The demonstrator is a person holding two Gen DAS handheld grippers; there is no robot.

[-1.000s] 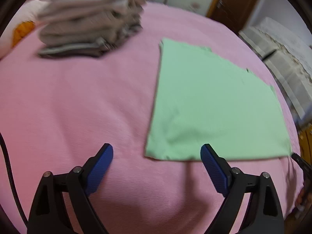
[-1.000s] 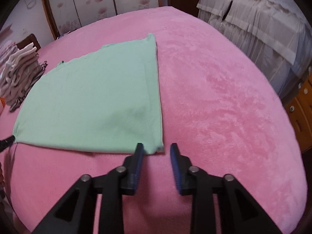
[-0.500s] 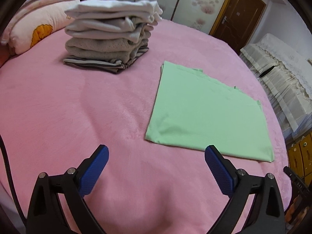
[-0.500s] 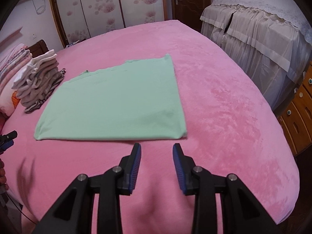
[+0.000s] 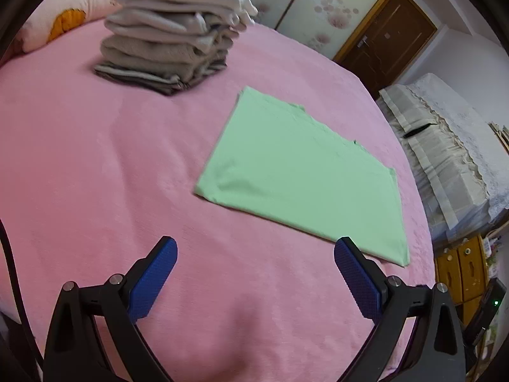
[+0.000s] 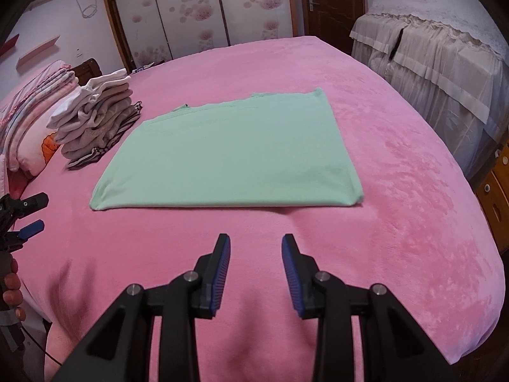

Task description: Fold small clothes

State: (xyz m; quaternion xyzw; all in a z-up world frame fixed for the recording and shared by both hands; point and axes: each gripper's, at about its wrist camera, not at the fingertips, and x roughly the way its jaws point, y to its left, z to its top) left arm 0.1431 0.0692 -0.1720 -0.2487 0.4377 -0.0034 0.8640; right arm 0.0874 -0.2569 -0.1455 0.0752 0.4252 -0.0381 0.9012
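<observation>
A bedroom with flowered wardrobe doors (image 6: 197, 9) and a brown door (image 5: 386, 36) surrounds a bed under a pink blanket (image 6: 397, 172). The left gripper (image 5: 254, 251) hangs above bare blanket with its blue pads spread wide and nothing between them; the right gripper (image 6: 255, 245) stands part open, also empty. Just beyond both lies the mint green garment (image 6: 229, 159), folded flat into a smooth rectangle with a slightly uneven far edge, no print or label readable. Farther left sits 1 stack of folded grey and white clothes (image 5: 171, 35), beside a pillow (image 5: 60, 16) with an orange cartoon print
</observation>
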